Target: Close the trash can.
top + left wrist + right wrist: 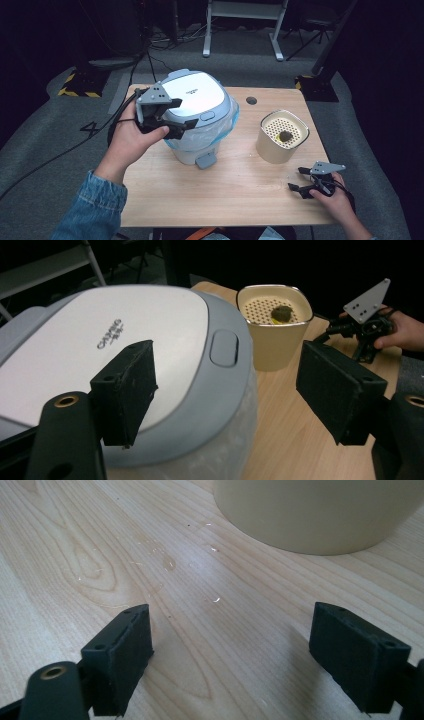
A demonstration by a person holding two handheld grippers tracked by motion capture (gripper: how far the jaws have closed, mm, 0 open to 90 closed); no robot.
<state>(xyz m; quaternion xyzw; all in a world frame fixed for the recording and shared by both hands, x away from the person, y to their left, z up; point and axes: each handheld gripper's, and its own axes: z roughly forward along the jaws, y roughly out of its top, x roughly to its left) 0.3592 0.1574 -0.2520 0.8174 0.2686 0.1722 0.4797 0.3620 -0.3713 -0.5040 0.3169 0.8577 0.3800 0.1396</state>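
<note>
A white-and-grey lidded bin (197, 112) stands upright, lid shut, clear liner bag bunched under its rim, well left of the cream perforated-top container (282, 136).

I work at a light wooden tabletop (210, 195) with a small round hole (251, 100) near its far edge. Grey carpet (45, 150) spreads around it, black cables (75, 145) trailing across. Beyond stand a white frame's legs (240, 30) and yellow-black striped bases (80, 82). The room behind lies dark.
</note>
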